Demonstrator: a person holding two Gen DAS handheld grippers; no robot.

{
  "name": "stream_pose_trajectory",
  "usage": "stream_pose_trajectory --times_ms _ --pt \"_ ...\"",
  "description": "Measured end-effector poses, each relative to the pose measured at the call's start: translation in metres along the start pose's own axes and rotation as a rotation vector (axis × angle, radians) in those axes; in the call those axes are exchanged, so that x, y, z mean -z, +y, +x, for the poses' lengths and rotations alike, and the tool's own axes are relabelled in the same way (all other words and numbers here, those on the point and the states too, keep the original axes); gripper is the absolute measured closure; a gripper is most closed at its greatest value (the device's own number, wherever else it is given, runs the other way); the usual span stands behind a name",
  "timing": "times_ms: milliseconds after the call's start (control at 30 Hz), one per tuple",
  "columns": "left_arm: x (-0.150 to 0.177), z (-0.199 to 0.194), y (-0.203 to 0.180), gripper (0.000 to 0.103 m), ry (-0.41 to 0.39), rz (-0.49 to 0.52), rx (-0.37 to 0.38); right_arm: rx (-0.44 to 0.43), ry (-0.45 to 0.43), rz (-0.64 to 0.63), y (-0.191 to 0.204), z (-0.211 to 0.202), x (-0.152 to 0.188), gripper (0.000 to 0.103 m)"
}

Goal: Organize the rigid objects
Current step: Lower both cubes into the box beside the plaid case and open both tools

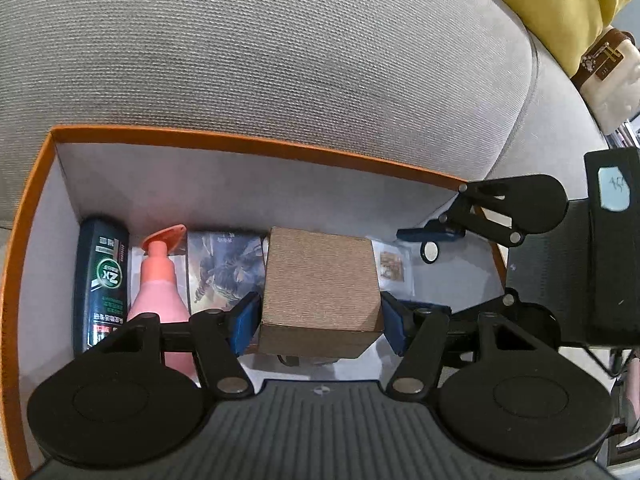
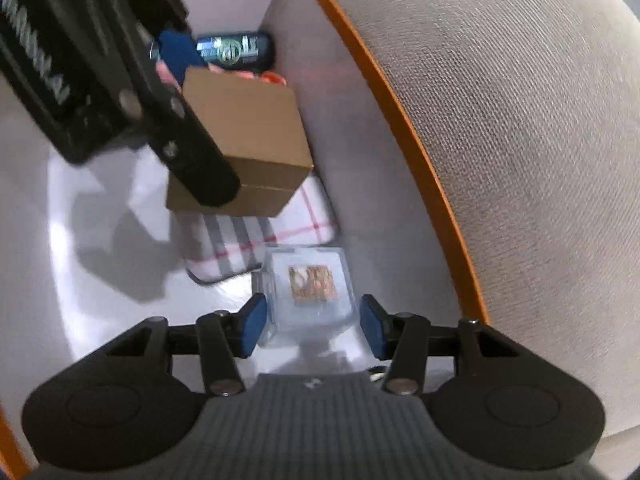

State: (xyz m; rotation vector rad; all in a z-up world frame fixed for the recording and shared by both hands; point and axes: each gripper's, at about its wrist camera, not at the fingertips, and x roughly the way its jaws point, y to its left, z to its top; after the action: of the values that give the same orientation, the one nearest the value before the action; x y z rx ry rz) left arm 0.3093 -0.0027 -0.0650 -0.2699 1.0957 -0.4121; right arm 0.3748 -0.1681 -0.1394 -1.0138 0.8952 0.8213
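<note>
An orange-rimmed storage box [image 1: 248, 145] with white walls sits against a grey woven sofa cushion [image 1: 260, 48]. On its floor, along the far wall from the left corner: a dark green bottle [image 1: 102, 280], a pink pump bottle [image 1: 160, 284] and a printed pack [image 1: 226, 268]. Nearer the right wall lie a checked pouch [image 2: 304, 220] and a clear case [image 2: 310, 284].

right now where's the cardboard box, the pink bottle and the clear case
cardboard box [image 1: 320, 276]: left wrist view, top face
pink bottle [image 1: 158, 292]: left wrist view, shoulder below the neck
clear case [image 2: 310, 288]: right wrist view, picture on its lid
</note>
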Motion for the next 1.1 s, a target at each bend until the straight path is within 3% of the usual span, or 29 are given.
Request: stream_pose_trajectory --times_ms 167,267,400,533,733,900,1100 --pt "0.0 0.001 0.0 0.031 0.002 -0.001 0.007 0.052 -0.003 -0.028 0.005 0.003 0.004 0.052" --pt "0.0 0.001 0.0 0.031 0.004 -0.002 0.01 0.104 0.002 -0.048 0.011 0.006 0.005 0.062" --pt "0.001 0.0 -0.005 0.031 0.008 0.01 0.025 0.107 -0.024 0.015 0.01 0.002 0.009 0.062" --pt "0.002 0.002 -0.014 0.031 0.024 0.036 0.036 0.117 -0.118 0.224 -0.005 -0.022 0.021 0.061" --pt "0.007 0.02 -0.037 0.031 0.067 -0.004 0.058 0.262 -0.272 0.527 -0.016 -0.069 0.042 0.056" --pt "0.009 0.042 -0.054 0.031 0.095 -0.028 0.043 0.365 -0.293 0.63 -0.015 -0.085 0.051 0.055" --pt "0.008 0.064 -0.063 0.031 0.12 -0.069 0.008 0.377 -0.275 0.656 -0.011 -0.084 0.062 0.054"
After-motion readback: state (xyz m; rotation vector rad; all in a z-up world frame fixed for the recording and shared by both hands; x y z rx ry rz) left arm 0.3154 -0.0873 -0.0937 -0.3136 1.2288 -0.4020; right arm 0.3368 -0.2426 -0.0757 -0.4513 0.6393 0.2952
